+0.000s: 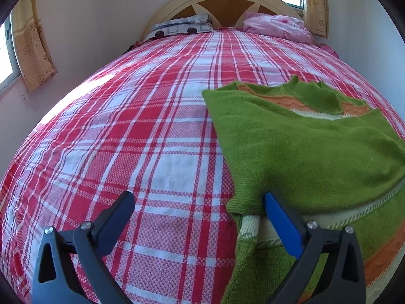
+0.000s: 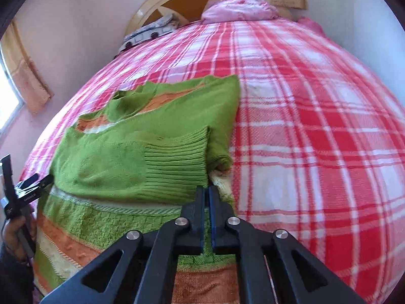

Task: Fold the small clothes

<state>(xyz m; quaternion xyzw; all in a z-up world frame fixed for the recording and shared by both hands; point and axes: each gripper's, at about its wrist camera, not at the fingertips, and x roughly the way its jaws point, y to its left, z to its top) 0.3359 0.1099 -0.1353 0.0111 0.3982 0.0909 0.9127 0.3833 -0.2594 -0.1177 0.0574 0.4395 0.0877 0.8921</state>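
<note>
The right tongs [image 2: 207, 190] are nearly closed, only a thin slit between the two black arms, and their tips sit at the ribbed cuff of a green sweater [image 2: 141, 157]. Whether a fold of knit is pinched between the tips cannot be told; no cloth shows in the slit. They point steeply down at the near right corner of the garment, probably because a sleeve has just been laid across the body there.

The left tongs [image 1: 200, 202] stand wide open with nothing between them. One arm hangs over bare bedspread; the other, with a blue inner face, touches or nearly touches the sweater's left edge where a green layer overlaps a cream band. That looks like a hand either letting go or lining up for a fresh grip. In the right view a person's hand [image 2: 15, 230] holds the left tool at the far left edge.

The sweater lies flat near the foot of a bed [image 1: 126, 126] covered in a red and white check. It is green with orange and cream stripes, sleeves folded inward over the chest, collar toward the headboard [image 1: 222, 2]. By my judgement the fold is partway done: the lower half is not yet brought up.

Beyond it lie a patterned pillow [image 1: 182, 26] and a pink bundle of bedding [image 1: 276, 26], with curtains [image 1: 30, 53] at the windows.
</note>
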